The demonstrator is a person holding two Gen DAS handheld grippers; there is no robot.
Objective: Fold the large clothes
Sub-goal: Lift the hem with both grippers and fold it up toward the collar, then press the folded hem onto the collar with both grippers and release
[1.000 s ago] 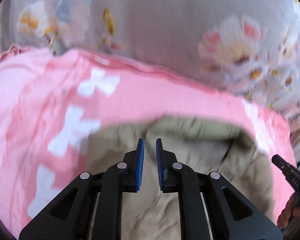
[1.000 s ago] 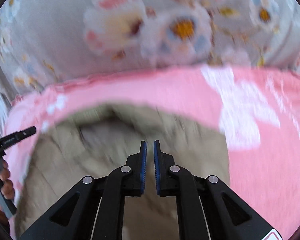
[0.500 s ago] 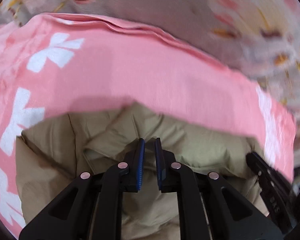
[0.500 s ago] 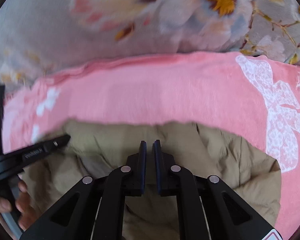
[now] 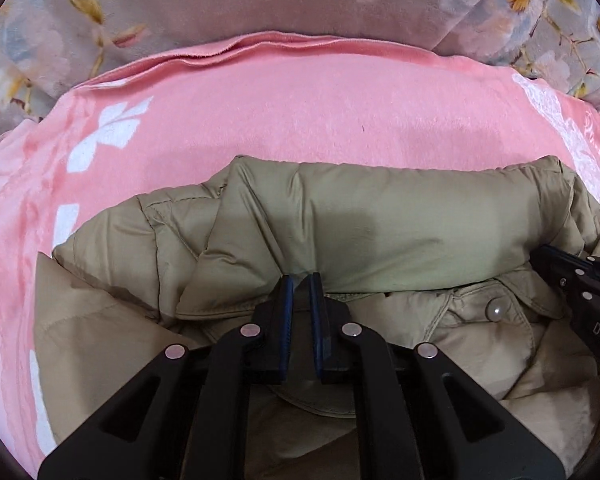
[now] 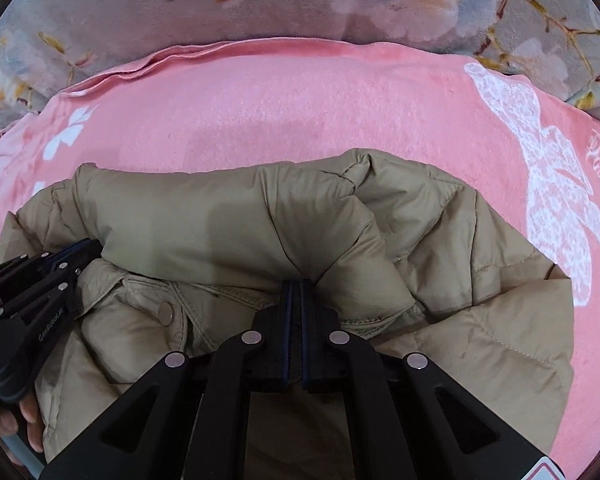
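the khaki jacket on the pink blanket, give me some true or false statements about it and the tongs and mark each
1. The khaki jacket lies on a pink blanket. True.
2. The left tongs stand wide open above the jacket. False: they are pinched on a fold of it.
3. The right tongs grip the jacket fabric. True.
4. The blanket is plain, with no pattern. False: it has white bow prints.
5. A snap button shows on the jacket. True.

Both wrist views close, angled steeply down; share beige jacket [image 5: 380,224] on pink blanket [image 6: 300,100].
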